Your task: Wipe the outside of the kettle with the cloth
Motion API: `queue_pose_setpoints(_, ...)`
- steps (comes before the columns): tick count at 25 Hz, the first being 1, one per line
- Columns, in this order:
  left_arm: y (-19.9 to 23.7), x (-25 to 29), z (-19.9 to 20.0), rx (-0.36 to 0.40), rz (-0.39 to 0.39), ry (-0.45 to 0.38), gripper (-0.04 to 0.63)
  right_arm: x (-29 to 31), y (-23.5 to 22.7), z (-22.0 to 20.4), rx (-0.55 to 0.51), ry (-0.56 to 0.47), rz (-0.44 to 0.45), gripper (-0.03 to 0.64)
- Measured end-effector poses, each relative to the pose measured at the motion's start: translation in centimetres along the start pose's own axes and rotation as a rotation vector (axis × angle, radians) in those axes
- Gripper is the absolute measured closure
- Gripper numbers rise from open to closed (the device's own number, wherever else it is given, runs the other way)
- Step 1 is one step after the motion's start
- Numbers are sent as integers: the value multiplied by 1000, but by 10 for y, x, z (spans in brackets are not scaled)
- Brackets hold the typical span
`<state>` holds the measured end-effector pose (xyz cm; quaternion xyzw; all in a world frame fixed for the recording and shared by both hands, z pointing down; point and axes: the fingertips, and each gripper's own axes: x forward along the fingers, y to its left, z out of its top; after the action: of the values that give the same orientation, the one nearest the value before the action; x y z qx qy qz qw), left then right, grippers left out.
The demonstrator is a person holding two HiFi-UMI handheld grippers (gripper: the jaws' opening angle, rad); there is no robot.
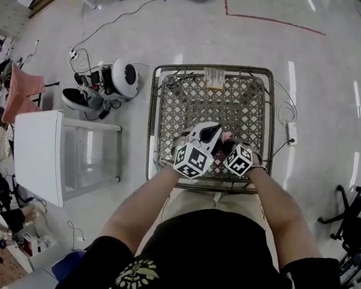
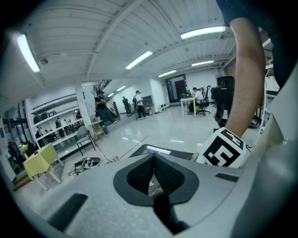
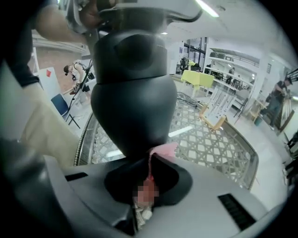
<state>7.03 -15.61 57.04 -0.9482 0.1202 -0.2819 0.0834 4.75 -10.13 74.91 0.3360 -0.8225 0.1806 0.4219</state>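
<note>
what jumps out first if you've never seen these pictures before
The dark, pear-shaped kettle fills the right gripper view, looming just above the right gripper. That gripper's jaws are shut on a pink cloth, which sits right under the kettle's base. In the head view, a lattice-topped table sits at centre, beneath the person's outstretched arms.

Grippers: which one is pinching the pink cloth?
The right gripper: the pink cloth sits pinched between its shut jaws, touching the dark kettle. The left gripper shows no cloth between its jaws.
</note>
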Motion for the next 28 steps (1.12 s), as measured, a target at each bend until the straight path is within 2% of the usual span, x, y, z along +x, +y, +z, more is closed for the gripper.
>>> queue_pose_setpoints(4,0,0,-1,2,6,6,588,-5,-26,13,-8,-21,-65,595)
queue_pose_setpoints(9,1,3,-1,8,3,11,588,-20,-36,4,11,-8,-102,595)
queue_pose_setpoints(19,-1,4,-5,29,0,27,588,-74,-48,-40,103,17,-197,594)
queue_pose_setpoints(24,-4,9,-3,28,-8,41,588,-93,-48,-74,221,58,-214,592)
queue_pose_setpoints(28,9,11,4,-78,9,30,588,-112,-56,-82,324,26,-256,470)
